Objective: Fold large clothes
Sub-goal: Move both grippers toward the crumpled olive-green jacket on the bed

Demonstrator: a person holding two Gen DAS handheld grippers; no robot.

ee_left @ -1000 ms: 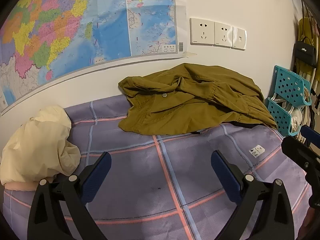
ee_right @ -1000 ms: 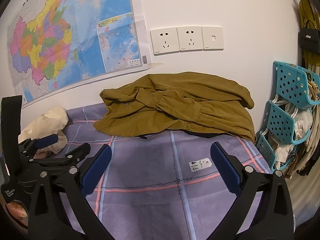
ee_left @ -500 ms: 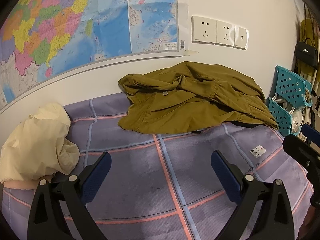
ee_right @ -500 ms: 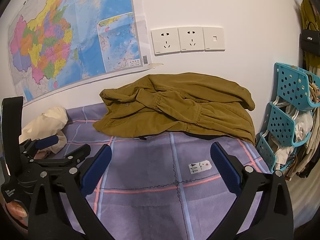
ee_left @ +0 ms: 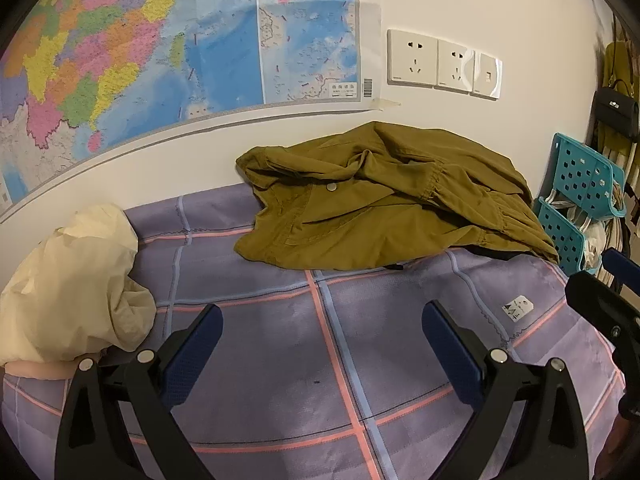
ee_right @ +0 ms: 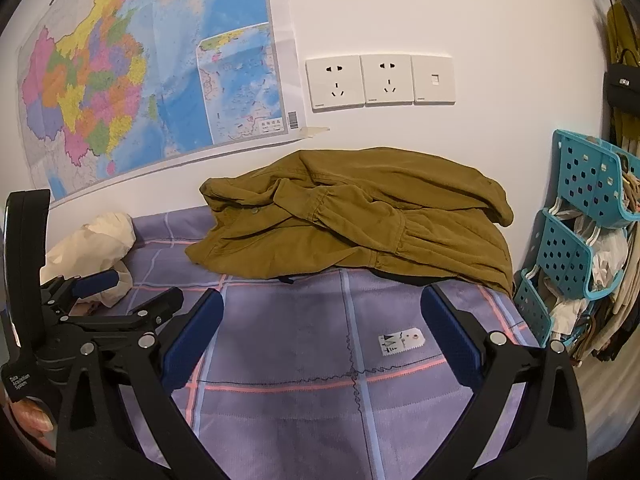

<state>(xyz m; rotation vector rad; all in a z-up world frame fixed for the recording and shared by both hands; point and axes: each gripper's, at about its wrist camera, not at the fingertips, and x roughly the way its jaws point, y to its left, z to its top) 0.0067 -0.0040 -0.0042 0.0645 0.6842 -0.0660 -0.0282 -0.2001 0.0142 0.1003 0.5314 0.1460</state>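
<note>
Crumpled olive-brown cotton jacket point(ee_left: 384, 200) lies heaped against the wall at twelve o'clock on the purple checked bedspread point(ee_left: 280, 340). Left gripper point(ee_left: 322, 344) and right gripper point(ee_right: 322, 340) hover spread wide, holding nothing, well short of it, likely lining up for a first grab at its near hem.

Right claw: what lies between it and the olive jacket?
Only bare purple bedsheet between right claw and jacket, in the right wrist view.
</note>
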